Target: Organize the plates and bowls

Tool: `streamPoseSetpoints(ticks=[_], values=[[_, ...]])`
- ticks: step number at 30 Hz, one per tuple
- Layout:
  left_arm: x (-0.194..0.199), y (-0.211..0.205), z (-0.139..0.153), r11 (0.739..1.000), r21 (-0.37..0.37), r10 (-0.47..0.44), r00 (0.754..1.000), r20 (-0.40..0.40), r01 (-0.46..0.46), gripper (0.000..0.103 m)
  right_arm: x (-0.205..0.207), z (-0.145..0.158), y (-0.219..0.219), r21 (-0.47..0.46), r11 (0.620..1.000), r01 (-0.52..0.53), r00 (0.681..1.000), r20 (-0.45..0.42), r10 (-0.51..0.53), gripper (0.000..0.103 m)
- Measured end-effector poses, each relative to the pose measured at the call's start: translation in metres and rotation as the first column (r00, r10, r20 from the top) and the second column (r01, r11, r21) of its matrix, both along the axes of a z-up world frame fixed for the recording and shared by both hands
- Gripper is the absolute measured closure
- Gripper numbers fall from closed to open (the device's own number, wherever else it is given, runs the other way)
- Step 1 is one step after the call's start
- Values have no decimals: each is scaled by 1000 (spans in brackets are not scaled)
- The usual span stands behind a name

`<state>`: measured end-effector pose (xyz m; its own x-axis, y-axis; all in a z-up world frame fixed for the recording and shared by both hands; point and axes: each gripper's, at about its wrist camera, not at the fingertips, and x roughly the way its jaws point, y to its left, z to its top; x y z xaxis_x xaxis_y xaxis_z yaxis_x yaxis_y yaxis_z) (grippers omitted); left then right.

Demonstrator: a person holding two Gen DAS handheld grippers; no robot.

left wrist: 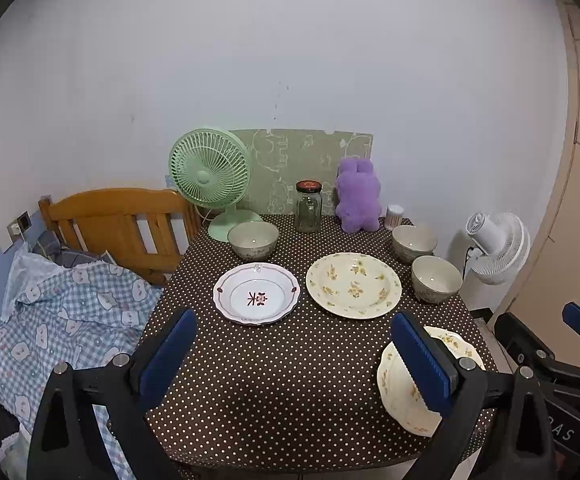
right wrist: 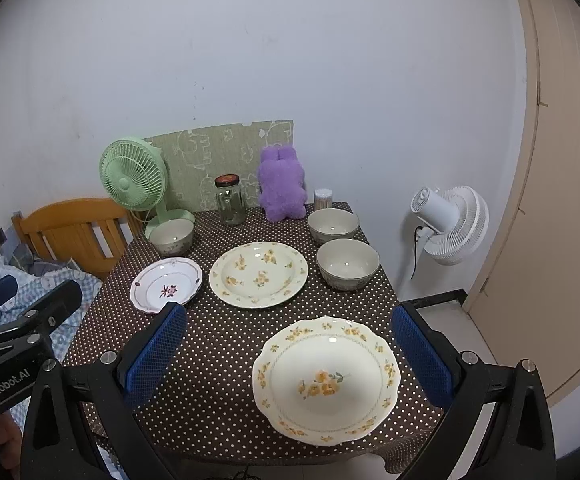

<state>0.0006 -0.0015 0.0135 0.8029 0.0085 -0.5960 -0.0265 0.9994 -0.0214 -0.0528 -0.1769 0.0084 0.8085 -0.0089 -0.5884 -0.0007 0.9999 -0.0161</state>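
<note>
Three plates lie on the dotted tablecloth: a white plate with a red motif (left wrist: 256,293) (right wrist: 167,285), a round cream floral plate (left wrist: 353,284) (right wrist: 259,273), and a scalloped cream floral plate (right wrist: 326,380) (left wrist: 402,384) near the front edge. Three grey-green bowls stand there: one back left (left wrist: 253,240) (right wrist: 171,236), two at the right (left wrist: 414,243) (left wrist: 436,279) (right wrist: 333,225) (right wrist: 347,264). My left gripper (left wrist: 296,356) is open and empty above the front of the table. My right gripper (right wrist: 290,354) is open and empty, hovering around the scalloped plate.
A green fan (left wrist: 210,174), a glass jar (left wrist: 308,206), a purple plush toy (left wrist: 358,196) and a toothpick holder (left wrist: 394,216) line the back of the table (left wrist: 290,380). A bed with a wooden headboard (left wrist: 118,224) lies left. A white fan (right wrist: 450,224) stands right.
</note>
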Motion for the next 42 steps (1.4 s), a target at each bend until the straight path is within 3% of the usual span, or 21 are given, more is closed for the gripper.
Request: streamPoseSetpoints(ticks=[7, 12, 17, 20, 28, 35, 42], values=[[14, 7, 2, 1000, -8, -21, 999, -50, 21, 5, 10, 6, 9, -35, 999, 14, 999, -40, -16, 0], [19, 15, 2, 999, -22, -42, 998, -49, 41, 5, 12, 15, 17, -22, 1000, 11, 1000, -2, -12, 0], [28, 16, -3, 997, 22, -72, 996, -48, 73, 6, 14, 18, 25, -21, 999, 31, 1000, 2, -31, 0], [34, 17, -7, 996, 28, -81, 993, -84, 84, 8, 15, 11, 24, 3, 999, 49, 999, -9, -49, 1], [45, -4, -29, 994, 31, -106, 993, -61, 108, 10, 26, -10, 6, 52, 997, 49, 998, -52, -46, 4], [61, -40, -50, 995, -4, -97, 993, -63, 97, 13, 48, -28, -26, 18, 999, 30, 999, -41, -29, 4], [82, -76, -84, 997, -16, -83, 989, -123, 82, 17, 76, -59, -64, 0, 1000, 26, 996, -84, -26, 9]])
